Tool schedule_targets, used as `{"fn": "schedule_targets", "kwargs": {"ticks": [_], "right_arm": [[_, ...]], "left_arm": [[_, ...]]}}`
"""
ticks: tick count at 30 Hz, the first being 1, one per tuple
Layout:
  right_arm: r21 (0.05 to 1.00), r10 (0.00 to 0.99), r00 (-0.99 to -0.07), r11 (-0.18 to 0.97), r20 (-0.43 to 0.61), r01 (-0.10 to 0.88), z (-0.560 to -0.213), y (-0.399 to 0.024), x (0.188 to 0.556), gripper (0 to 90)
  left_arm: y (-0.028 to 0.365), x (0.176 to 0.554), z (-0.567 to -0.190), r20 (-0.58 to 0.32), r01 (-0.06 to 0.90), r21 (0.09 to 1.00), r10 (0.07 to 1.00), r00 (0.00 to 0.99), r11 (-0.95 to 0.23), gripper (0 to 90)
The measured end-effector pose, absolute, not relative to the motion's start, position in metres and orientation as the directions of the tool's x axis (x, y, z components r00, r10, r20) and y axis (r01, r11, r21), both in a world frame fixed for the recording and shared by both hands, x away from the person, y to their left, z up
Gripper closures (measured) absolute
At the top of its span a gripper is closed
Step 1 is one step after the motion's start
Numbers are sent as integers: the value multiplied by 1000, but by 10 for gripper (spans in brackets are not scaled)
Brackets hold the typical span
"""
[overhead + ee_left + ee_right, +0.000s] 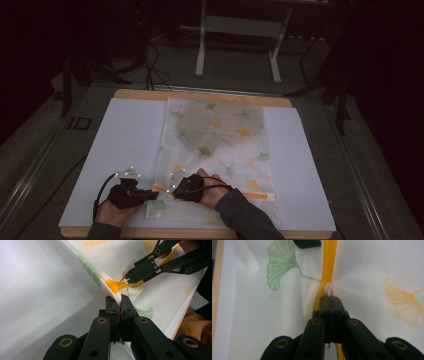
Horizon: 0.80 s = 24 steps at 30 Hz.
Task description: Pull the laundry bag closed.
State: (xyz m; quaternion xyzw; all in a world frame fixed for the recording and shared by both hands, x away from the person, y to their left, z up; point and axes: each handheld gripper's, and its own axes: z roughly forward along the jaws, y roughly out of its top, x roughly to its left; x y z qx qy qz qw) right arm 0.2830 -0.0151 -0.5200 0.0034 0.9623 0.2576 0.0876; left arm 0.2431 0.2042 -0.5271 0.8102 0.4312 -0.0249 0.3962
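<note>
A translucent mesh pouch (217, 145) printed with green and yellow ginkgo leaves lies flat on a white board (125, 145). Its orange zipper (329, 260) runs along the near edge. My left gripper (119, 300) is shut on the pouch's fabric edge just beside the orange zipper end (115, 285), lifting a small fold. My right gripper (330, 298) is shut on the small white zipper pull (328, 288). In the high view the left gripper (152, 194) and right gripper (172, 190) meet tip to tip at the pouch's near left corner.
The white board rests on a wooden tabletop (200, 95) whose edge shows at the back and front. A sleeve (245, 215) crosses the pouch's near edge. Beyond the table stand a white frame (237, 30) and dark stands with cables on the floor.
</note>
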Motion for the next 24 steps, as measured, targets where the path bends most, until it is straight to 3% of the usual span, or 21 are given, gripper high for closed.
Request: {"fn": "schedule_targets", "kwargs": {"ticks": [24], "right_arm": [[473,76,-977,881,-201,-28,-519,-38,284,900]], "left_arm": [[208,242,-527,-393,724,623,682,617,-297,881]]}}
